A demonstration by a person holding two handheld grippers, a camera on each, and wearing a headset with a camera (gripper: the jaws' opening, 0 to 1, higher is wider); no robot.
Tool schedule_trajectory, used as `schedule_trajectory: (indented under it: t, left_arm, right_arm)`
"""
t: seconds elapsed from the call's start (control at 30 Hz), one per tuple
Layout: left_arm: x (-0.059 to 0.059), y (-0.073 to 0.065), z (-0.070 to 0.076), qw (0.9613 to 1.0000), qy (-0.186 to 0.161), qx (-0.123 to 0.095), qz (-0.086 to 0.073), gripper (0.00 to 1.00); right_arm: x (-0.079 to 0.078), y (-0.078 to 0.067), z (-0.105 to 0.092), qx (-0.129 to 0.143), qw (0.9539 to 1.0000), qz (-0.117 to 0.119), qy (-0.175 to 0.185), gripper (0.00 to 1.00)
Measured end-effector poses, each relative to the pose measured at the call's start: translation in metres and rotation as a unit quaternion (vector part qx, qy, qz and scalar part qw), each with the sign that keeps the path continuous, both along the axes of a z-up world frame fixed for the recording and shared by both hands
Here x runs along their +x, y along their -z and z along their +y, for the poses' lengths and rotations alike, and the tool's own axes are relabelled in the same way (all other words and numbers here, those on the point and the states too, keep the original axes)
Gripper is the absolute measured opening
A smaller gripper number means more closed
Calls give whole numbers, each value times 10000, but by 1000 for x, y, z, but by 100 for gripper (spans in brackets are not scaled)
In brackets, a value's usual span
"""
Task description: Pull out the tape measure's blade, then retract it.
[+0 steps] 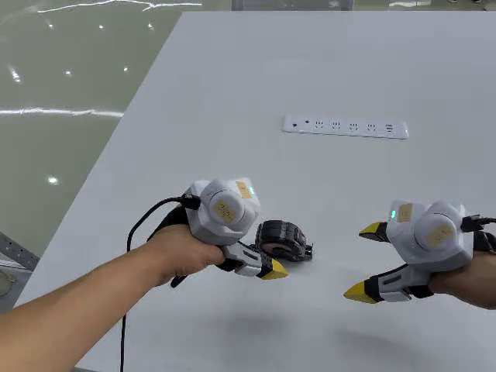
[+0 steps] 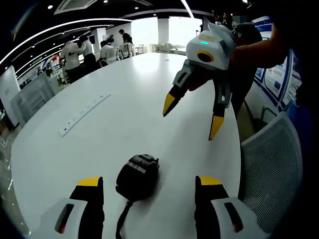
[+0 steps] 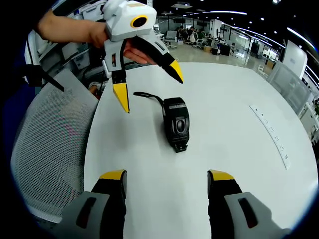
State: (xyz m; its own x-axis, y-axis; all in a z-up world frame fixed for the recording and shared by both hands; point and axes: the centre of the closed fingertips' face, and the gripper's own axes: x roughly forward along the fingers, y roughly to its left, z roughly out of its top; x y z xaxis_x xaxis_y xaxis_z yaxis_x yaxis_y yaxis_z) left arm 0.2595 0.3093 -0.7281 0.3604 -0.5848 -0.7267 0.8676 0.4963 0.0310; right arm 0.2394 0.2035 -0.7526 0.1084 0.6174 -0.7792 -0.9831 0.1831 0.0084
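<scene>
A black tape measure (image 1: 283,239) lies on the white table (image 1: 310,70), its blade in and a black strap trailing from it. My left gripper (image 1: 268,253) is open around it, one yellow-tipped finger (image 1: 275,270) on its near side. In the left gripper view the tape measure (image 2: 138,175) sits between the open jaws of the left gripper (image 2: 149,181), closer to the left jaw. My right gripper (image 1: 364,260) hovers open to the right, apart from the case. In the right gripper view the tape measure (image 3: 177,123) lies ahead of the right gripper (image 3: 167,175).
A white power strip (image 1: 345,126) lies further back on the table. Mesh chairs (image 3: 50,144) stand along the table's near edge. People stand at the far end of the room (image 2: 79,52). The glossy floor (image 1: 62,93) lies left of the table.
</scene>
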Motion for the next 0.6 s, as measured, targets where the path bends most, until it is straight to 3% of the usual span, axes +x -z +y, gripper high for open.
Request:
schedule_trajectory:
  t: [0.33,0.6]
  left_arm:
    - [6,9,-5,9998,201,80,-9,68]
    - [7,21,-7,9973,588,410,-165,65]
  right_arm:
    - [8,11,12,-65,9993,-71,-349,58]
    - [13,22,19,-115,9986,-99,-504,55]
